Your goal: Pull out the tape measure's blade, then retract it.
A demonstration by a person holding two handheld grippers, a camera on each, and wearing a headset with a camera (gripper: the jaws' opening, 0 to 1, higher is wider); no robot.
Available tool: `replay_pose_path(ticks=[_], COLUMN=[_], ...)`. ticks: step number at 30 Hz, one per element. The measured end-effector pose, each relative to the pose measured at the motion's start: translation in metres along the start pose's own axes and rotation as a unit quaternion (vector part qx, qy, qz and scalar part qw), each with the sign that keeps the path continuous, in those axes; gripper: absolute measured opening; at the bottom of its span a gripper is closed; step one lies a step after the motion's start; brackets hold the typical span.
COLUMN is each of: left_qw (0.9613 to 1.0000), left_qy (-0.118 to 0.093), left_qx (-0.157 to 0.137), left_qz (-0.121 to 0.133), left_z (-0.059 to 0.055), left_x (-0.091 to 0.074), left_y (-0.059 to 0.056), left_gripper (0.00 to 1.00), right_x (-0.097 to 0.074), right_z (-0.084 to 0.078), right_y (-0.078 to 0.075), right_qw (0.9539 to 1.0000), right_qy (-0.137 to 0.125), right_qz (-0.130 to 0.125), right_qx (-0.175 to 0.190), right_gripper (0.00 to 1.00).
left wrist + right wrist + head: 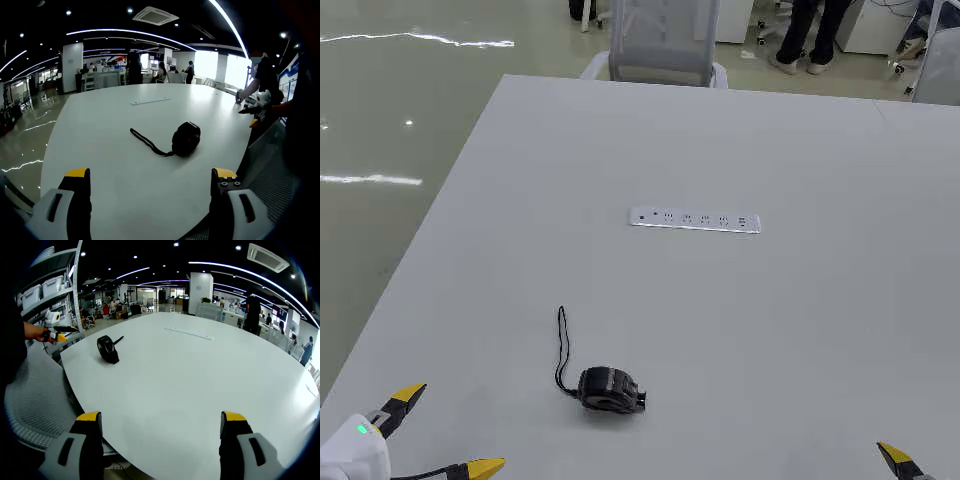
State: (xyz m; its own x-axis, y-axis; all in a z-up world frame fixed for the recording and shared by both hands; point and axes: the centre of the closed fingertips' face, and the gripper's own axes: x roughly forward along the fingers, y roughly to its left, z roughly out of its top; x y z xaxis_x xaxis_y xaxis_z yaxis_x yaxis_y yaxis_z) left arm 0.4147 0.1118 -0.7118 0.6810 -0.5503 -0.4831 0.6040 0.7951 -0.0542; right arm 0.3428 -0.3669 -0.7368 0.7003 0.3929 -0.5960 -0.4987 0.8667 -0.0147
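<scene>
A black tape measure (611, 389) lies on the white table (740, 130) near its front edge, its black wrist strap (561, 345) trailing toward the far side. No blade is out. My left gripper (442, 430) hovers at the front left corner, left of the tape measure (186, 138) and apart from it, jaws wide open and holding nothing (150, 175). My right gripper (160, 417) is open too, off to the right, and a yellow fingertip (893, 453) of it peeks in at the bottom right. The tape measure (107, 348) lies far to its left.
A white power strip (694, 219) lies flat mid-table, beyond the tape measure. A grey office chair (660, 40) stands at the far edge, with a person's legs (810, 35) behind it. Glossy floor (390, 120) lies to the left. A mesh chair seat (35, 395) sits near me.
</scene>
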Motion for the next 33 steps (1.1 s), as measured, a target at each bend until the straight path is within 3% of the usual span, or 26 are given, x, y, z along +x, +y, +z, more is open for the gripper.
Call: replay_pose_path(ticks=[14, 33], left_qw=[1.0, 1.0], left_qy=[0.003, -0.002], left_qx=[-0.006, -0.004], left_qz=[0.005, 0.005], left_z=[-0.01, 0.006], left_x=[-0.003, 0.0], left_y=[0.009, 0.004], left_gripper=[0.99, 0.99], right_x=[-0.003, -0.006], right_z=[0.0, 0.001], right_y=[0.002, 0.0], right_qw=[1.0, 0.9998], right_qy=[-0.002, -0.005], right_qz=[-0.002, -0.004], right_qx=[-0.005, -0.017], right_gripper=[1.0, 1.0])
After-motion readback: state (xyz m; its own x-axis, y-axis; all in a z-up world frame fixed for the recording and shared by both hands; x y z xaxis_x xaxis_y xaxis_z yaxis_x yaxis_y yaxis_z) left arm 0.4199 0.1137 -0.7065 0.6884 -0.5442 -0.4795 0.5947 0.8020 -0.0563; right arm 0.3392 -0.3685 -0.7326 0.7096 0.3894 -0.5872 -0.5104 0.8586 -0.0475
